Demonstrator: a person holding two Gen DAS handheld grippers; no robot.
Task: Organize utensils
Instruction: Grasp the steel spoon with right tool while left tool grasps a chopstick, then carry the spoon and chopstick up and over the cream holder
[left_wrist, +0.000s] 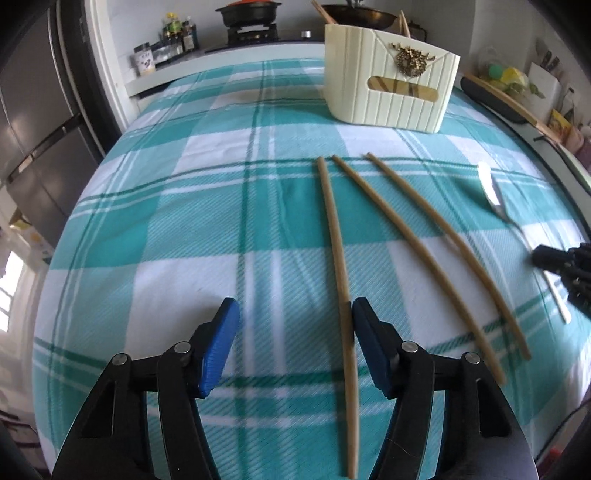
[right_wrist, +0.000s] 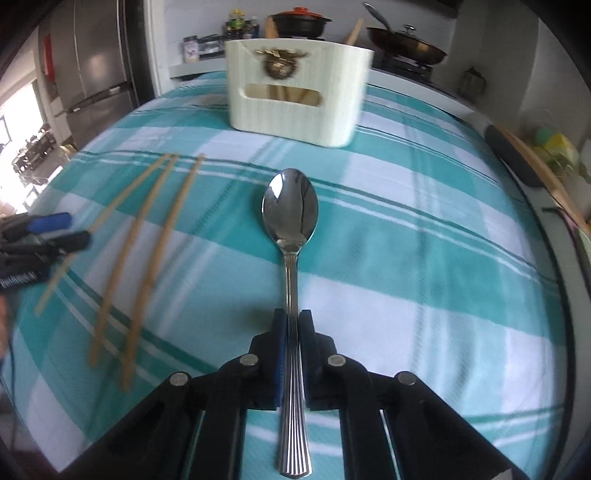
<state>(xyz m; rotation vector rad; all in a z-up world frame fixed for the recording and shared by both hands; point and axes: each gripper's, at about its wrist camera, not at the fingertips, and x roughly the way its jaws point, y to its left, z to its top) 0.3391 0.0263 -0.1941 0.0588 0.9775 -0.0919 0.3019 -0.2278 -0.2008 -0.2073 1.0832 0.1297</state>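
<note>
My right gripper (right_wrist: 292, 318) is shut on the ribbed handle of a steel spoon (right_wrist: 290, 206), bowl pointing at the cream utensil caddy (right_wrist: 295, 107); the spoon is held over the checked cloth. In the left wrist view the spoon (left_wrist: 491, 192) and right gripper (left_wrist: 565, 266) show at the right edge. My left gripper (left_wrist: 293, 317) is open, low over the cloth, its right pad beside the leftmost of three wooden chopsticks (left_wrist: 338, 243), (left_wrist: 413, 258), (left_wrist: 450, 243). The chopsticks (right_wrist: 151, 258) lie left of the spoon. The caddy (left_wrist: 388, 92) stands at the back and holds wooden utensils.
A teal and white checked cloth (left_wrist: 184, 221) covers the table. Behind it are a stove with a black pot (left_wrist: 247, 14) and a wok (right_wrist: 406, 44), jars (left_wrist: 177, 33), a fridge (right_wrist: 96, 66) at left, and a dark board (right_wrist: 513, 155) at the right edge.
</note>
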